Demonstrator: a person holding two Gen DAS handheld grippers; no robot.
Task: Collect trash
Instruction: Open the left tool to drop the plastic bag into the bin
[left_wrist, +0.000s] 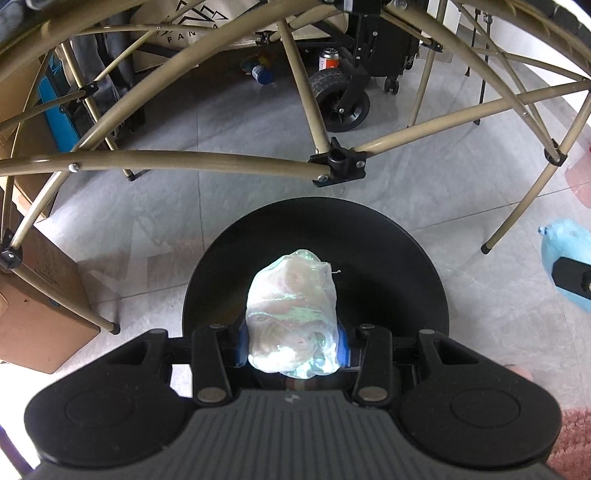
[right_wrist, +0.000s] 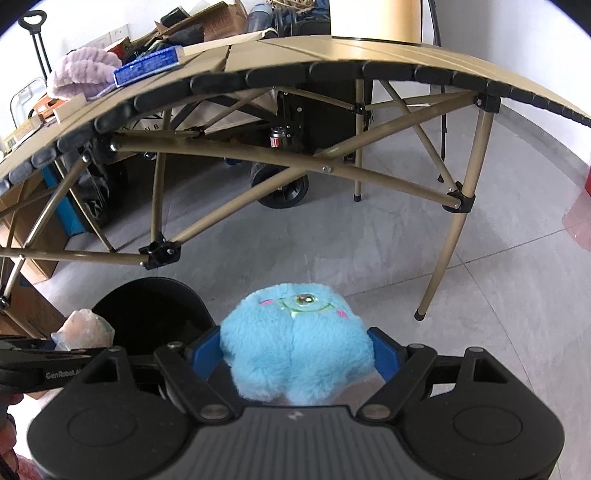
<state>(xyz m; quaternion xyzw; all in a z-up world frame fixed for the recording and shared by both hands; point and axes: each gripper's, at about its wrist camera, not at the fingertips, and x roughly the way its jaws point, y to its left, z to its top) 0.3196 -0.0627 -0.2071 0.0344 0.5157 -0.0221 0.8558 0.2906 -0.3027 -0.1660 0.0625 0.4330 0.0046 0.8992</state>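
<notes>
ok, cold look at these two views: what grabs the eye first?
The fluffy blue plush toy, clamped in the right gripper, fills the lower middle of the right wrist view. The left gripper holds a crumpled iridescent wrapper directly above the round black bin on the grey tiled floor. Behind both stands the tan folding table with its crossed legs.

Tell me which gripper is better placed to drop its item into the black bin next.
Left. The left gripper holds the crumpled wrapper directly over the bin; the right gripper holds a blue plush beside it.
</notes>
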